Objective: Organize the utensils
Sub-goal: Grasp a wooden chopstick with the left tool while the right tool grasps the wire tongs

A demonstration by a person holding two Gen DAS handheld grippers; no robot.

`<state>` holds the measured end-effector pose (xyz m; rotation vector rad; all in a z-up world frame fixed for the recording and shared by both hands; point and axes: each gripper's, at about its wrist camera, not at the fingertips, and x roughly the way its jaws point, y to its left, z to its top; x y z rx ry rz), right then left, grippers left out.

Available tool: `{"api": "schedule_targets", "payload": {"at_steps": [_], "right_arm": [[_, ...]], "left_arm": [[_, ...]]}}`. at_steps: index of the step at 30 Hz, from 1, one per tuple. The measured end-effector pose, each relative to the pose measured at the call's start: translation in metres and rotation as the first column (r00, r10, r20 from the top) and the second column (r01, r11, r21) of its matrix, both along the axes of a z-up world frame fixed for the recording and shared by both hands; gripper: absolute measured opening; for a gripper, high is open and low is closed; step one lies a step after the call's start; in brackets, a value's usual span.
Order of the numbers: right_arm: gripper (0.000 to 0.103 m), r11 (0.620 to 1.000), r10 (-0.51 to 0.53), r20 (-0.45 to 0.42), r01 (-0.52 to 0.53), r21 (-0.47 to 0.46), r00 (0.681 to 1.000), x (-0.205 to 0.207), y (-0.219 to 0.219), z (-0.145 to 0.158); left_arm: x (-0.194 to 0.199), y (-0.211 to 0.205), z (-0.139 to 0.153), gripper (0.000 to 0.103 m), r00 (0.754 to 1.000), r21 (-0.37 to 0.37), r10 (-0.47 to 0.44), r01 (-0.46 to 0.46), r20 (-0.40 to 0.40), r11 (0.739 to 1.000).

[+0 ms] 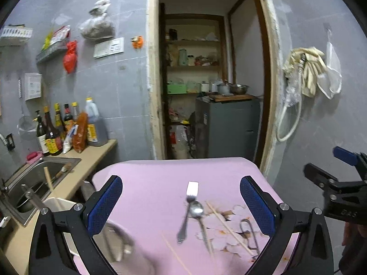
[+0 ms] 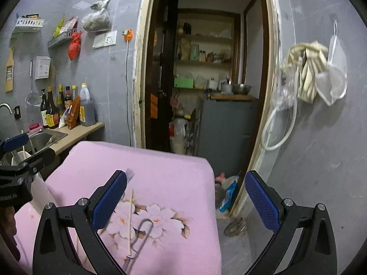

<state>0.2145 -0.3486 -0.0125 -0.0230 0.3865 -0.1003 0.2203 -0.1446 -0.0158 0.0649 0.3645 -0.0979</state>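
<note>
A pink cloth-covered table (image 1: 160, 183) carries the utensils: a metal fork (image 1: 187, 215), a metal spoon (image 1: 199, 220), wooden chopsticks (image 1: 227, 226), another thin chopstick (image 1: 174, 252) and a wire-loop handle (image 1: 248, 231). My left gripper (image 1: 181, 204) is open and empty above them. My right gripper (image 2: 185, 202) is open and empty over the table's right edge; a chopstick (image 2: 130, 220) and the wire-loop utensil (image 2: 142, 233) lie below it. A blurred grey utensil (image 1: 119, 243) lies at the left. The right gripper shows in the left wrist view (image 1: 339, 183), the left gripper in the right wrist view (image 2: 20, 160).
A sink (image 1: 34, 178) and counter with sauce bottles (image 1: 59, 130) stand at left. A white holder (image 1: 59, 206) with a chopstick stands by the sink. A doorway (image 1: 206, 80) opens onto a pantry behind the table. Gloves (image 1: 307, 71) hang on the right wall.
</note>
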Motion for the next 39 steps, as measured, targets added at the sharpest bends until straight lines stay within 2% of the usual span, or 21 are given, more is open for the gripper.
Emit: {"api": "schedule_targets", "payload": {"at_steps": [6,10,14,20,22,23,27,31,37,39], "right_arm": [[0.099,0.999,0.027,-0.038,-0.026,0.036,0.999,0.012,-0.016,-0.029],[0.087,0.994,0.062,-0.095,-0.054,0.091,0.993,0.026,-0.024,-0.051],[0.076,0.986,0.108,-0.16,-0.085,0.145,0.981,0.042,-0.024,-0.073],[0.067,0.972,0.175,-0.274,-0.121,0.203,0.946,0.064,-0.011,-0.11],[0.061,0.966,0.203,-0.315,-0.138,0.217,0.927,0.071,-0.002,-0.122],[0.059,0.964,0.214,-0.324,-0.145,0.223,0.922,0.072,0.0,-0.125],[0.05,0.955,0.257,-0.376,-0.173,0.243,0.89,0.082,0.012,-0.14],[0.044,0.945,0.29,-0.41,-0.19,0.267,0.865,0.09,0.024,-0.15],[0.039,0.935,0.314,-0.445,-0.193,0.296,0.839,0.097,0.032,-0.16],[0.038,0.933,0.318,-0.455,-0.188,0.308,0.832,0.099,0.031,-0.162]], "left_arm": [[0.007,-0.023,-0.02,0.103,0.999,0.027,-0.031,0.032,-0.038,0.999],[0.017,-0.03,-0.038,0.102,0.995,0.048,-0.035,0.04,-0.088,0.998],[0.029,-0.031,-0.059,0.095,0.985,0.044,-0.041,0.049,-0.169,0.998],[0.048,-0.032,-0.091,0.079,0.959,0.059,-0.024,0.042,-0.283,0.997],[0.055,-0.034,-0.101,0.068,0.945,0.079,-0.018,0.046,-0.326,0.996],[0.058,-0.035,-0.105,0.066,0.938,0.082,-0.018,0.049,-0.345,0.995],[0.071,-0.032,-0.121,0.049,0.904,0.06,-0.034,0.066,-0.427,0.996],[0.083,-0.028,-0.13,0.031,0.87,0.008,-0.079,0.094,-0.487,0.996],[0.095,-0.03,-0.142,0.018,0.834,-0.008,-0.112,0.129,-0.54,0.992],[0.098,-0.031,-0.146,0.017,0.822,-0.015,-0.122,0.137,-0.557,0.99]]}}
